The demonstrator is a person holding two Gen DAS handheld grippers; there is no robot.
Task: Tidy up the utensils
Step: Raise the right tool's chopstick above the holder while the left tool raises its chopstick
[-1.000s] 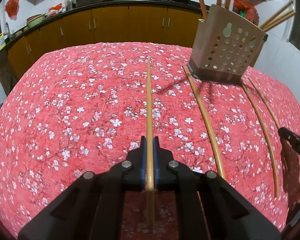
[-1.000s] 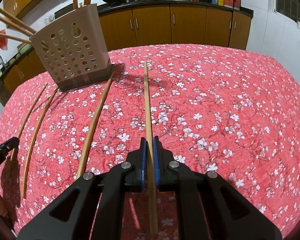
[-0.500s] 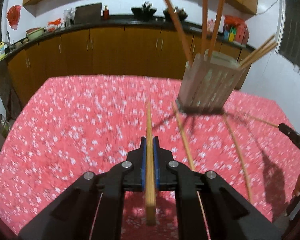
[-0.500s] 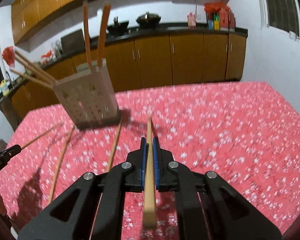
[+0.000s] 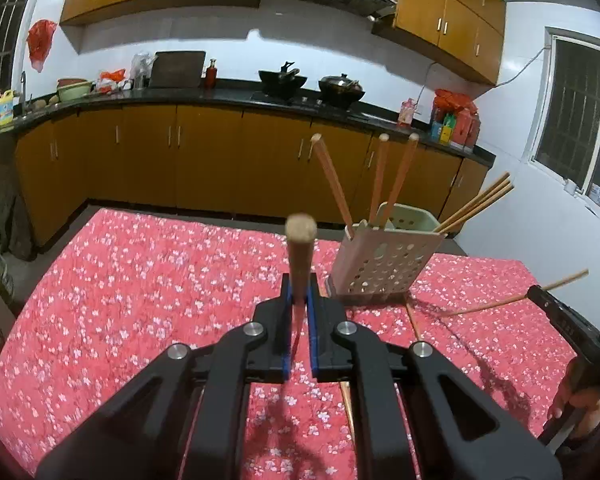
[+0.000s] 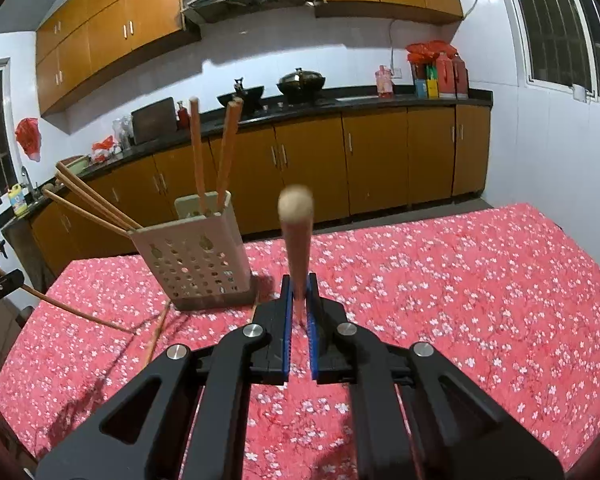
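Observation:
My left gripper [image 5: 299, 300] is shut on a wooden chopstick [image 5: 300, 252], raised above the table and pointing forward at the camera. My right gripper [image 6: 299, 300] is shut on another wooden chopstick [image 6: 296, 240], also lifted. A beige perforated utensil holder [image 5: 384, 260] stands on the red floral tablecloth, ahead and right of the left gripper; in the right wrist view the holder [image 6: 192, 256] is ahead and left. Several chopsticks stand in it. Loose chopsticks [image 5: 414, 320] lie on the cloth by the holder. The right gripper with its chopstick [image 5: 564, 280] shows at the left view's right edge.
The table with the red floral cloth [image 6: 460, 280] fills the foreground. Behind it run wooden kitchen cabinets [image 5: 220, 152] under a dark counter with woks [image 5: 282, 80] and bottles. A white wall and window [image 6: 560, 28] are on the right.
Both grippers have lifted their chopsticks off the cloth and tilted up, so the views now look across the kitchen instead of down at the table. The holder now appears lower and farther.

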